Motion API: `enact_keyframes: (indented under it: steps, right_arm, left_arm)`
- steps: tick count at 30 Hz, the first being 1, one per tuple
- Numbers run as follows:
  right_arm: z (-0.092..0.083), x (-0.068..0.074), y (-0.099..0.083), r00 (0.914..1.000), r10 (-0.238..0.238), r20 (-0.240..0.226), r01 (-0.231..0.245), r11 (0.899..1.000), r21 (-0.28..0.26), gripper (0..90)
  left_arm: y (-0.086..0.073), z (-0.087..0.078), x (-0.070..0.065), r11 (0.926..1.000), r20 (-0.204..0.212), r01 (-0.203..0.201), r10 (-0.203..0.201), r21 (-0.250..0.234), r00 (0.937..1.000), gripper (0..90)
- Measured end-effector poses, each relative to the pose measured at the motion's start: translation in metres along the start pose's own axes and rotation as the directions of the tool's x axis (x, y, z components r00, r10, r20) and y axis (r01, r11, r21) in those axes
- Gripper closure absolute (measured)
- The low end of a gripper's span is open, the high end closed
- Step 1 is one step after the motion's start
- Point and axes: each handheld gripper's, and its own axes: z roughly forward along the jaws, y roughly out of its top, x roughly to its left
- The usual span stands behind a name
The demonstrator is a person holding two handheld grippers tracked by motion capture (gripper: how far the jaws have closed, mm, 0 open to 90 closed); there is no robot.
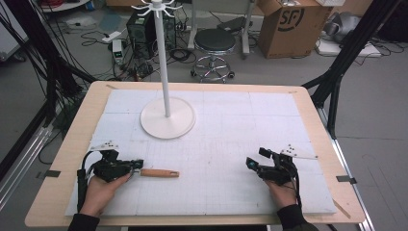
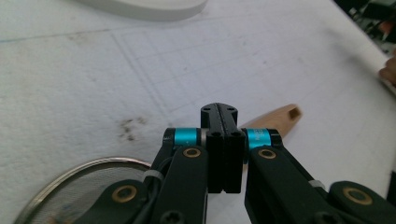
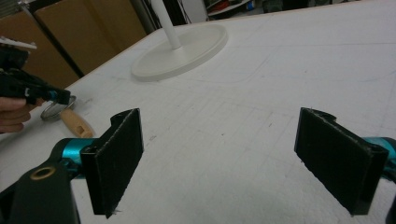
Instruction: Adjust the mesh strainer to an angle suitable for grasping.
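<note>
A small strainer lies on the white mat at the near left. Its wooden handle [image 1: 159, 173] points right, and its metal mesh bowl [image 2: 70, 191] sits under my left gripper [image 1: 139, 165]. In the left gripper view the left gripper [image 2: 219, 112] has its pads pressed flat together, with nothing visible between them and the handle [image 2: 273, 121] just beyond the tips. My right gripper [image 1: 257, 158] rests at the near right, open; in its own view the right gripper [image 3: 222, 121] has only bare mat between its wide-apart pads. That view also shows the strainer handle [image 3: 77, 122] and the left gripper [image 3: 58, 96].
A white hanging stand with a round base [image 1: 167, 118] and a tall pole [image 1: 162, 57] rises at the mat's far middle. The white mat [image 1: 226, 125] covers a wooden table [image 1: 67, 144]. Beyond the table are a stool [image 1: 214, 45], a cardboard box [image 1: 293, 26] and cables on the floor.
</note>
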Motion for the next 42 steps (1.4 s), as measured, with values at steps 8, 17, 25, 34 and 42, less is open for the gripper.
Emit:
enact_keyframes:
  steps: [8,17,25,34,42]
  right_arm:
    - [-0.001,0.0,0.001,1.0,-0.006,0.004,0.006,1.0,-0.011,15.0]
    - [-0.002,0.002,0.002,0.9999,-0.01,0.007,0.01,1.0,-0.014,15.2]
    - [-0.002,0.002,0.002,0.9999,-0.014,0.005,0.014,1.0,-0.013,15.2]
    - [-0.002,0.003,0.002,0.9996,-0.026,0.008,0.026,1.0,-0.003,15.2]
    - [-0.001,0.005,0.002,0.9994,-0.033,0.005,0.033,0.999,-0.003,15.2]
  left_arm:
    - [-0.015,0.021,-0.037,0.9961,0.047,-0.048,0.045,0.074,0.9979,90.0]
    - [-0.018,0.054,-0.051,0.9817,0.083,-0.059,0.044,0.181,0.9956,90.0]
    - [0.0,0.079,-0.056,0.9855,0.016,-0.057,0.055,0.16,0.9984,90.0]
    - [0.013,0.094,-0.048,0.9928,-0.043,-0.007,0.012,0.119,0.999,90.0]
    - [0.019,0.094,-0.035,0.9946,-0.079,0.063,-0.056,0.083,0.9953,90.0]
